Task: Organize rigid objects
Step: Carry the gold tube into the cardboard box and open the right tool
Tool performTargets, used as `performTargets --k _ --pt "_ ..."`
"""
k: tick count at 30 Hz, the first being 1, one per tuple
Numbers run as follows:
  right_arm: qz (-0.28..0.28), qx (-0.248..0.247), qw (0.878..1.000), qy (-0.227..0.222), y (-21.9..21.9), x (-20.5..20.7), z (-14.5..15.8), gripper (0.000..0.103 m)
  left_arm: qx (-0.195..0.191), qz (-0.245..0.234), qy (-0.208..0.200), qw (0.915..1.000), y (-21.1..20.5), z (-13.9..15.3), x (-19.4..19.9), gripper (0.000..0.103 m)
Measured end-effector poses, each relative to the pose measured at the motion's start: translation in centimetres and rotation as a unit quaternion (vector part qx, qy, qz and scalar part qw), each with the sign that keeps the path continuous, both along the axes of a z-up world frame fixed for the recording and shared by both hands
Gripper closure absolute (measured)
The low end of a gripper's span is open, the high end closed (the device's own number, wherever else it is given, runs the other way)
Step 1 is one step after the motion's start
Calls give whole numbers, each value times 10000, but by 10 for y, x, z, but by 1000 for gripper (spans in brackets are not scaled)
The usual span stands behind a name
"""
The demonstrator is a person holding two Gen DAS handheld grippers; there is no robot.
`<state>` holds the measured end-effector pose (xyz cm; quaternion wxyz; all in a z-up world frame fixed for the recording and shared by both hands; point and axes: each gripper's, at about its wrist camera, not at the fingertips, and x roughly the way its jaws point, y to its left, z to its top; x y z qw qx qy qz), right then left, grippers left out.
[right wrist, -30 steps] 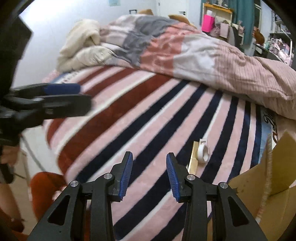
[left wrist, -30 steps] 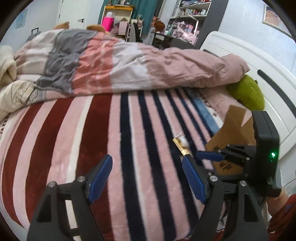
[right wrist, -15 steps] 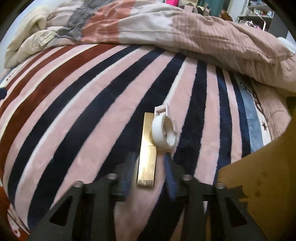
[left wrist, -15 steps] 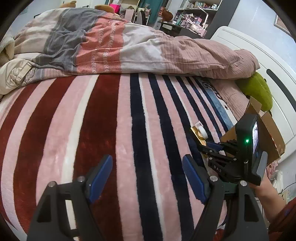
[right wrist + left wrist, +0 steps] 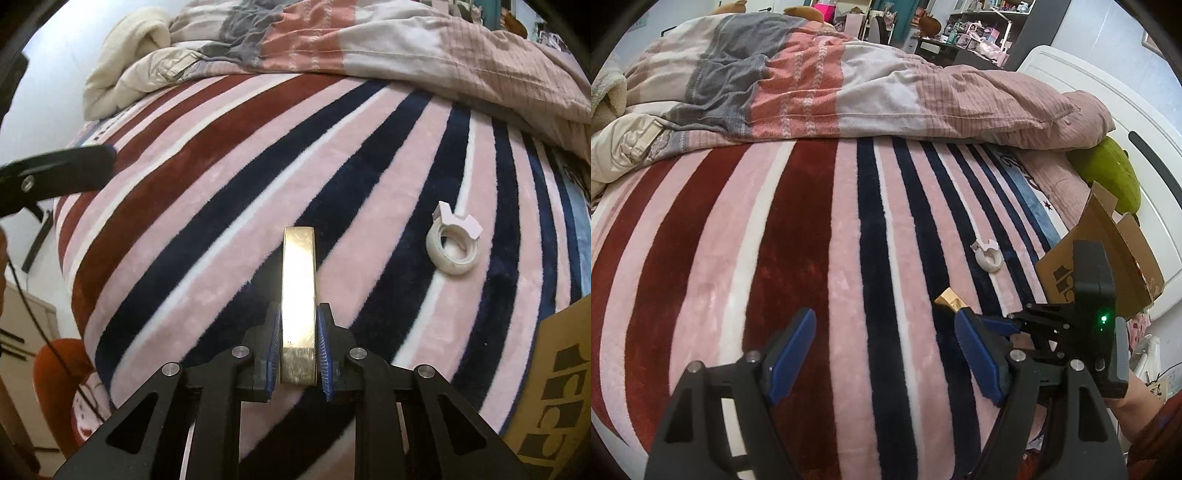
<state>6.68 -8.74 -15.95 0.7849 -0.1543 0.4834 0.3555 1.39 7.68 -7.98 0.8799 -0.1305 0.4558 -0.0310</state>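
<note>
A long gold box (image 5: 299, 295) lies on the striped blanket (image 5: 221, 177), and my right gripper (image 5: 298, 343) is shut on its near end, blue pads pressing both long sides. In the left wrist view only the gold box's tip (image 5: 948, 300) shows past my right gripper (image 5: 975, 320). A white tape dispenser (image 5: 453, 246) rests to the right of the box, apart from it; the left wrist view shows the tape dispenser (image 5: 987, 258) further up the bed. My left gripper (image 5: 882, 354) hovers open over the blanket with nothing between its fingers.
An open cardboard box (image 5: 1108, 258) stands at the bed's right edge, its side (image 5: 557, 387) close to my right gripper. A rumpled duvet (image 5: 820, 85) lies across the far half of the bed. A green pillow (image 5: 1115, 177) sits by the white headboard (image 5: 1137, 110).
My right gripper came down onto the bed and shut on the gold box. The box now lies apart from the tape dispenser. My left gripper sank slightly and stayed open.
</note>
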Motion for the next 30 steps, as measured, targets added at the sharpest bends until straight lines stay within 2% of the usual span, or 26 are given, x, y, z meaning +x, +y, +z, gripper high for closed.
performTargets --k 4,7,10,15,17,19,20,22,24,30 --pt "137 -150 9993 -324 7 -4 5 89 -79 -22 -4 10000 -4 4 -2 28" --pt "265 25 9989 -378 5 -6 18 90 -124 -118 -81 9998 -13 14 -2 28" --pt "438 338 9968 -584 0 -16 48 90 -186 -251 -276 9991 -28 32 -3 28" --pt "687 990 9879 -976 -23 -36 107 90 -552 -649 -750 9935 -58 70 -1 28" --pt "750 1208 9831 -1155 -35 -43 128 90 -732 -800 -935 9897 -73 85 4 35" --pt "748 1334 9773 -1467 -51 -50 144 90 -943 -1019 -1026 9850 -88 94 10 54" --pt "698 1373 9758 -1555 -60 -51 148 90 -1068 -1146 -1042 9821 -99 97 16 57" --pt "576 1526 9730 -1634 -80 -50 157 90 -1054 -1239 -1048 9811 -116 102 26 67" --pt "434 1610 9713 -1695 -101 -47 161 90 -1100 -1459 -1052 9775 -139 106 38 68" --pt "-137 1597 9724 -1694 -162 -25 167 90 -751 -2078 -899 9711 -218 112 72 69"
